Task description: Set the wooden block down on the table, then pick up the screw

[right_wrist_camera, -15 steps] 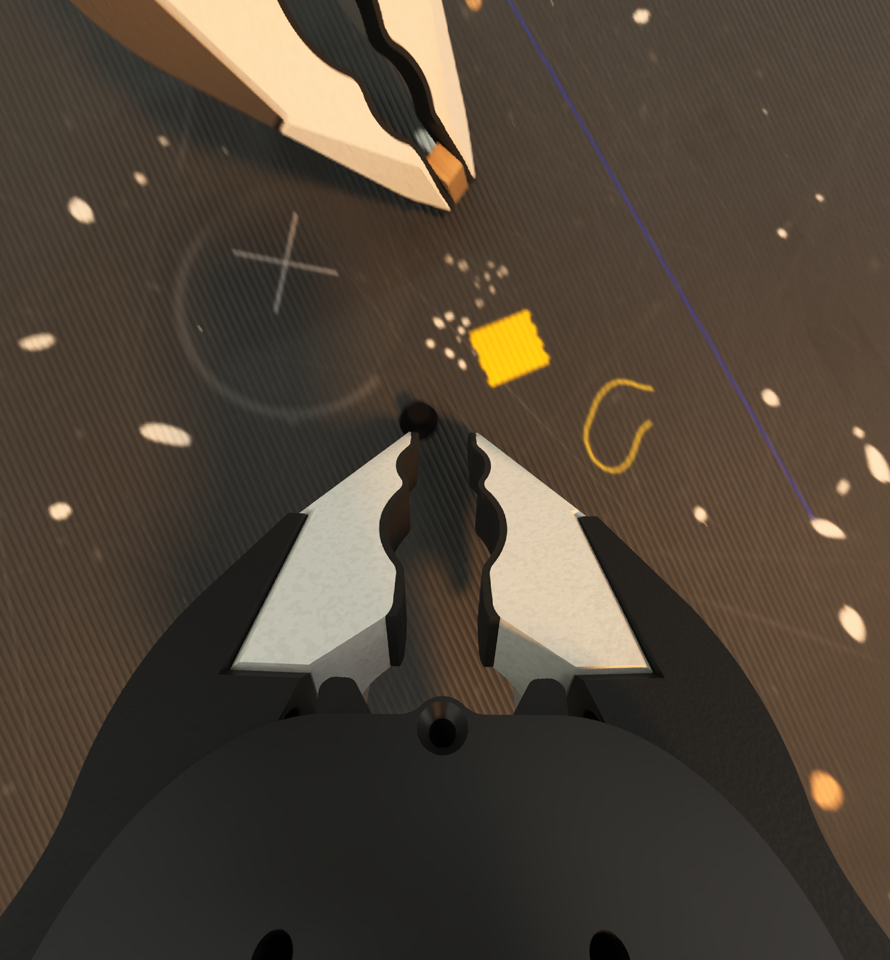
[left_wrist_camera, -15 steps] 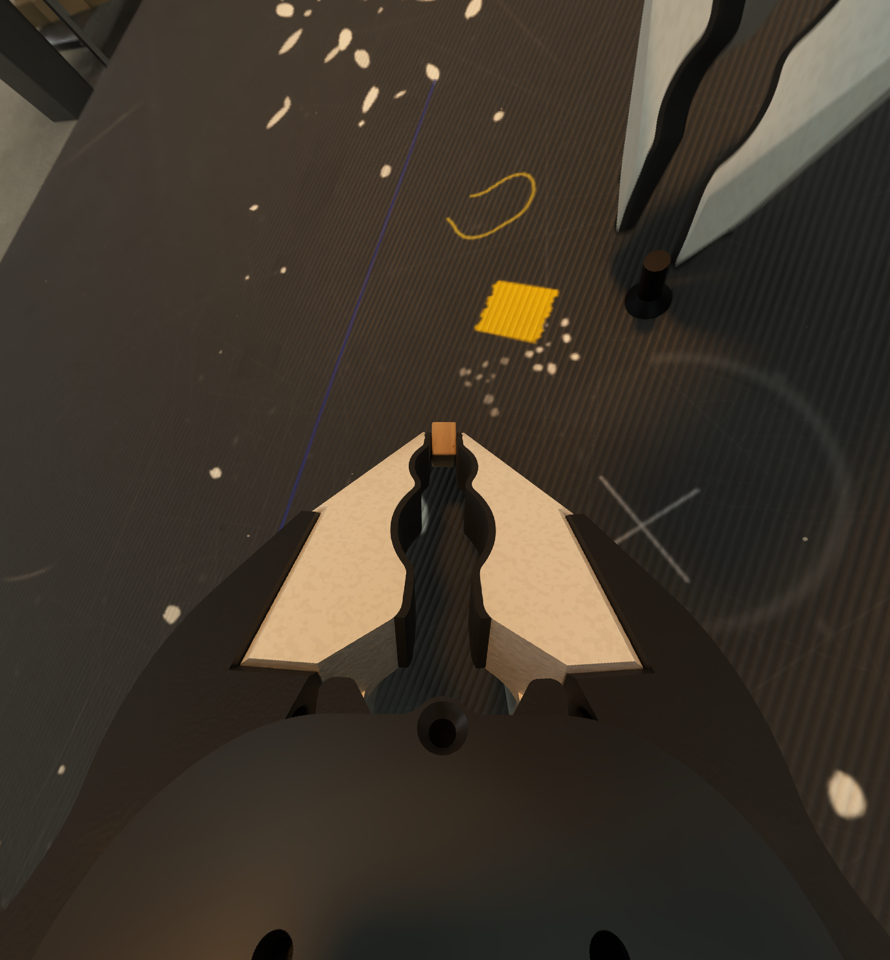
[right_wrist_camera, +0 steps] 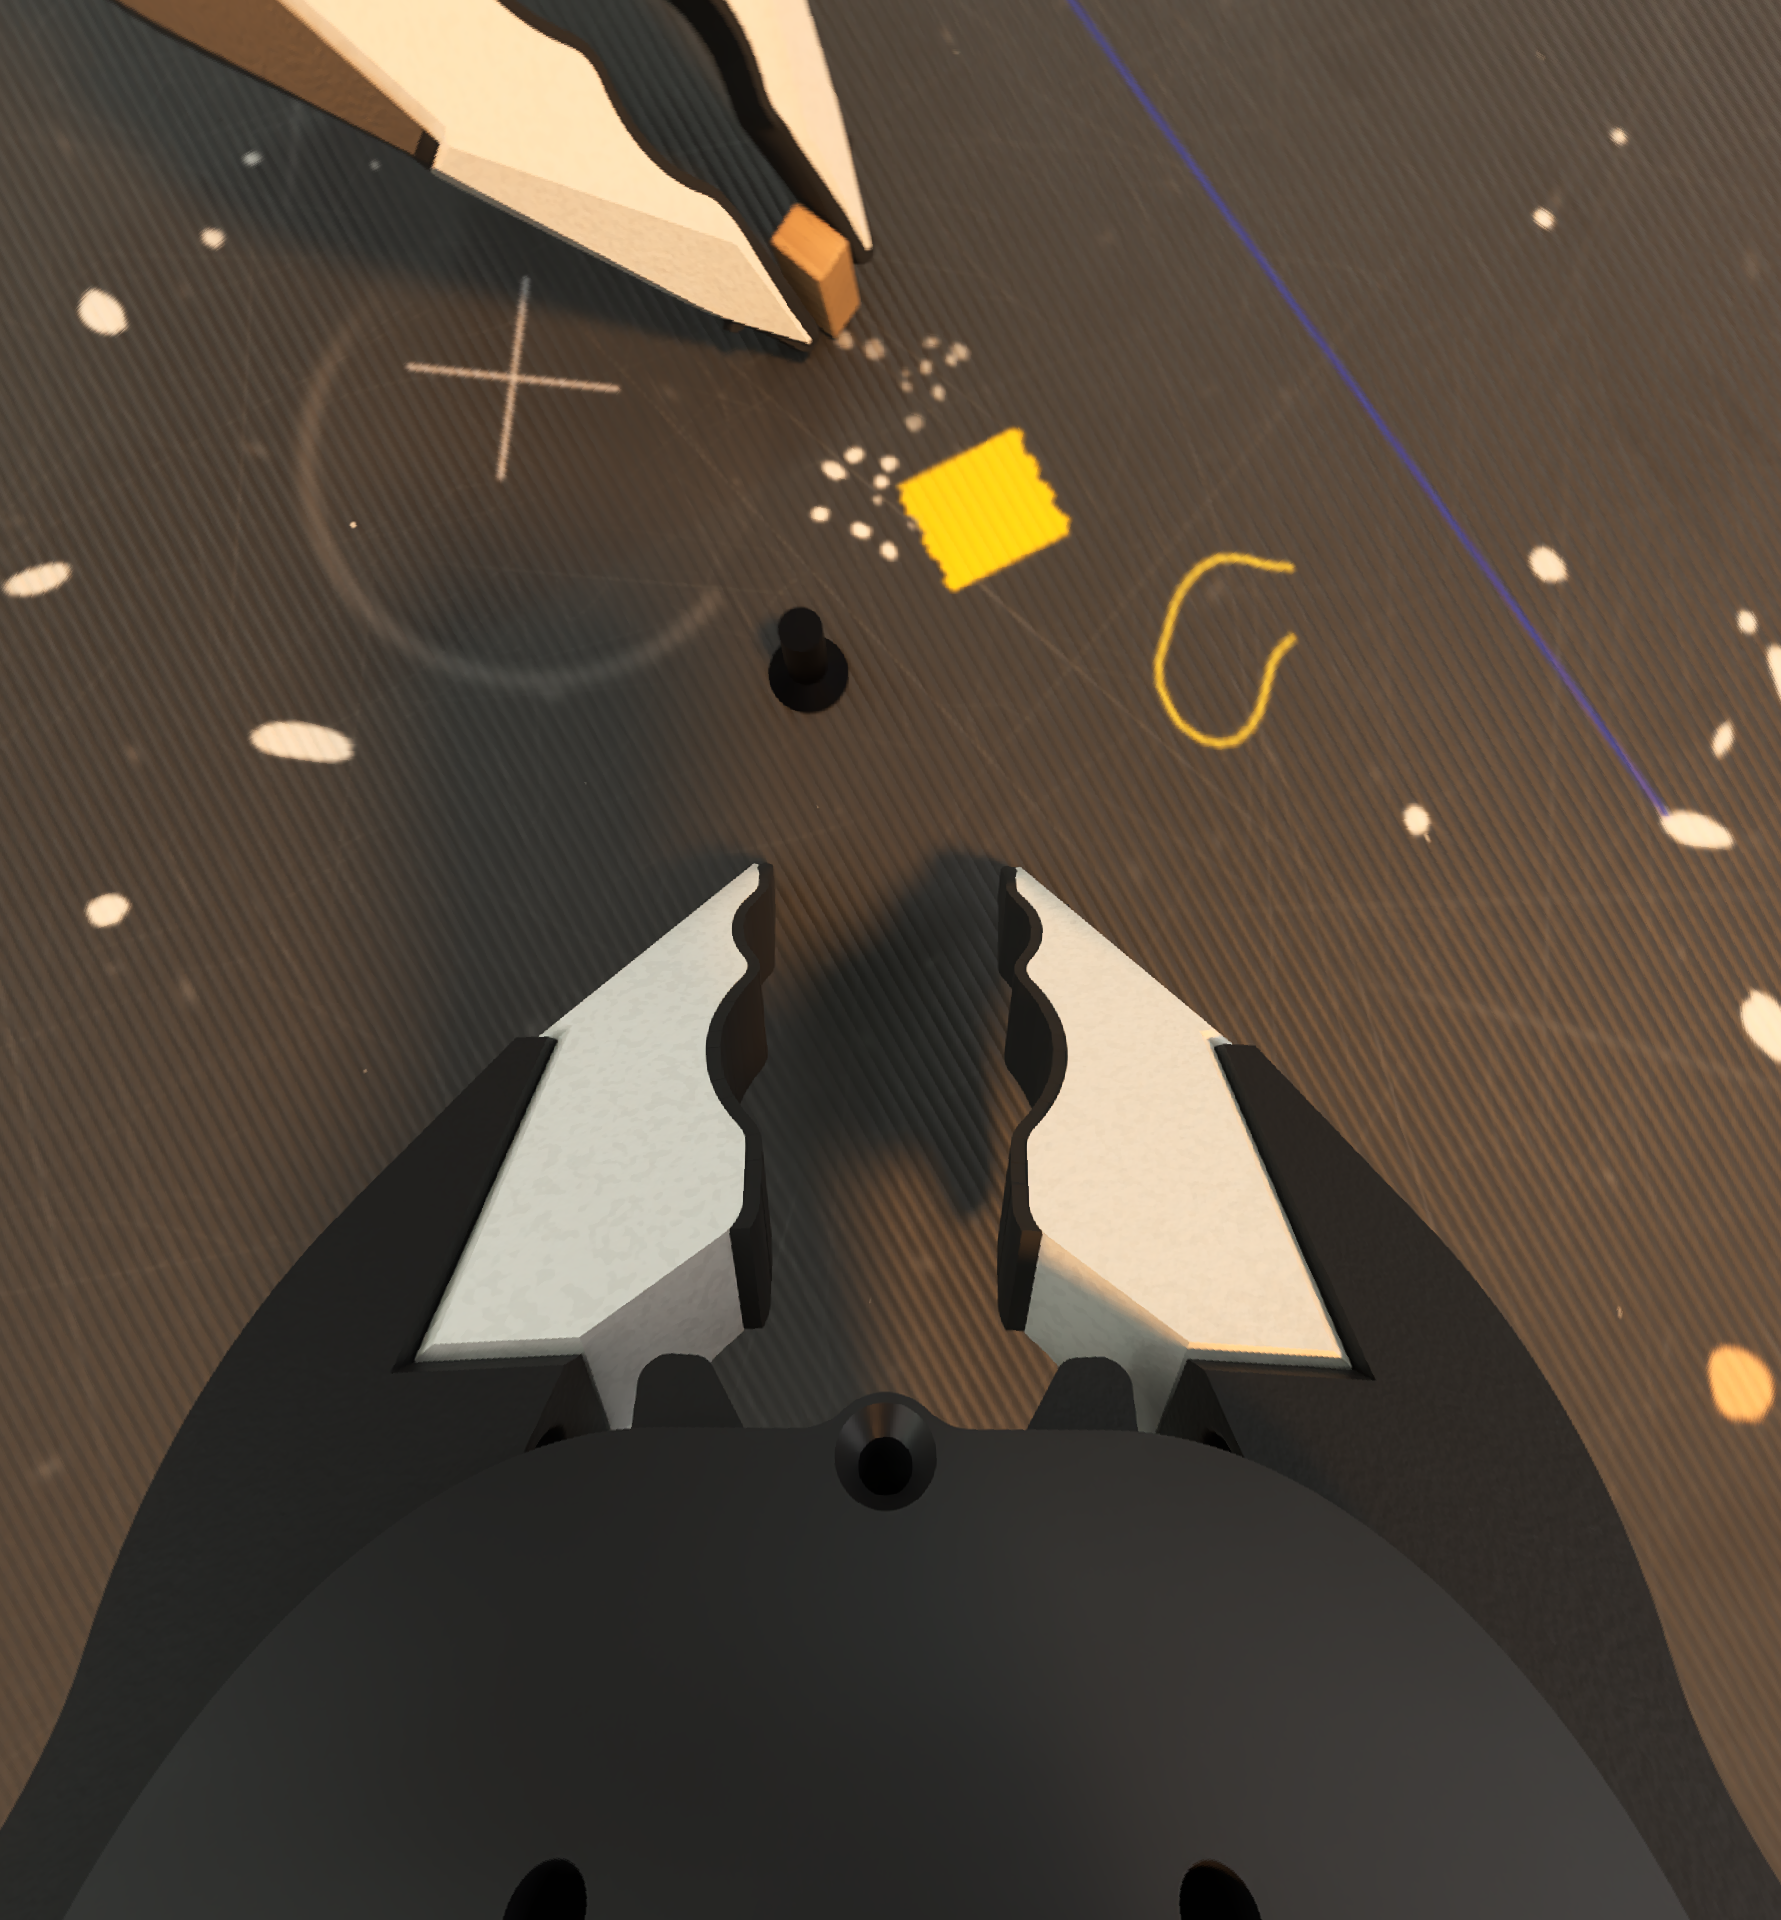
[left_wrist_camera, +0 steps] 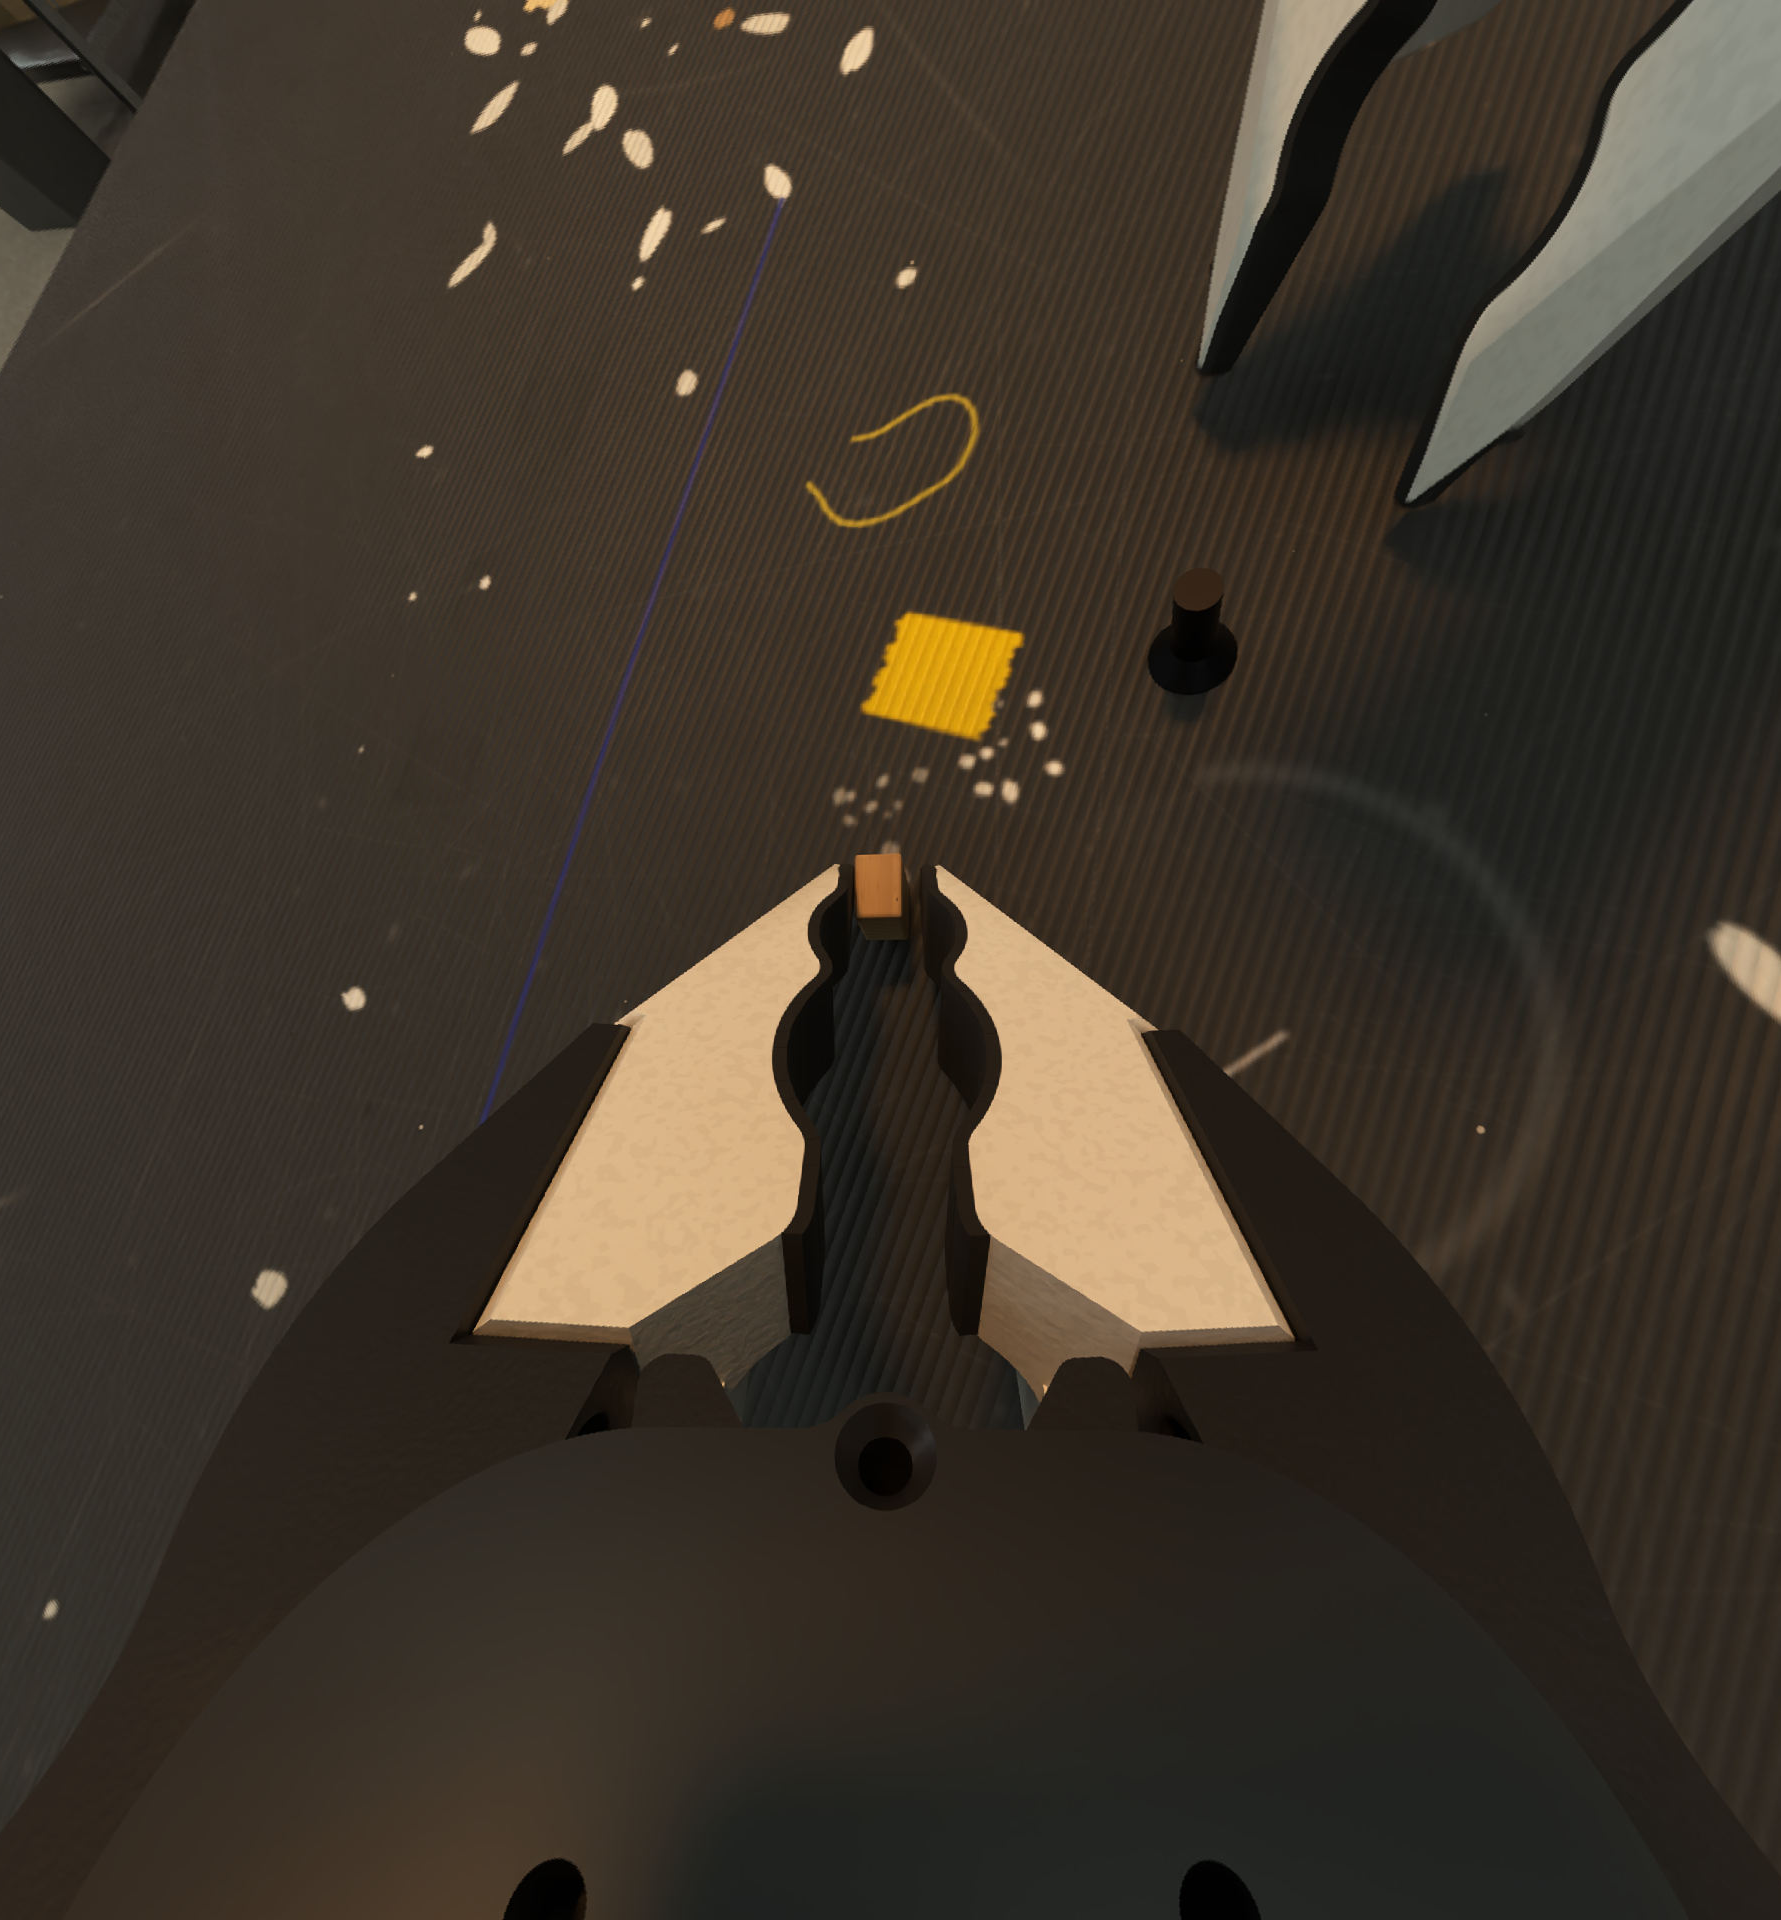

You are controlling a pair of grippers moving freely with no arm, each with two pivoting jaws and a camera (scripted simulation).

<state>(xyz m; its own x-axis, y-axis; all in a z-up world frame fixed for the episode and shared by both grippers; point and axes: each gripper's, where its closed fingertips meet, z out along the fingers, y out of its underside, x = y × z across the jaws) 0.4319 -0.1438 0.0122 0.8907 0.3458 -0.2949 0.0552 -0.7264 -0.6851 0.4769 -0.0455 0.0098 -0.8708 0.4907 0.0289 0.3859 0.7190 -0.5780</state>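
The small wooden block [left_wrist_camera: 879, 888] sits between the fingertips of my left gripper [left_wrist_camera: 884, 878], low at the dark table. The jaws stand slightly parted, with a thin gap on the block's right side. In the right wrist view the block [right_wrist_camera: 818, 265] reaches down to the table surface between the cream fingers of the left gripper [right_wrist_camera: 839, 291]. The black screw [right_wrist_camera: 806, 665] stands on its head, shank up, a short way ahead of my right gripper [right_wrist_camera: 886, 883], which is open and empty. The screw [left_wrist_camera: 1192, 634] and the right gripper [left_wrist_camera: 1317, 431] also show in the left wrist view.
A yellow square patch [right_wrist_camera: 985, 509], a yellow loop [right_wrist_camera: 1218, 655], a thin blue line [right_wrist_camera: 1385, 416] and a chalk circle with a cross [right_wrist_camera: 512, 379] mark the speckled table. The table's edge and a dark frame [left_wrist_camera: 13, 125] lie at the far left.
My right gripper has opened wider and drawn back from the screw. My left gripper has come lower with the block, and its jaws have eased apart slightly.
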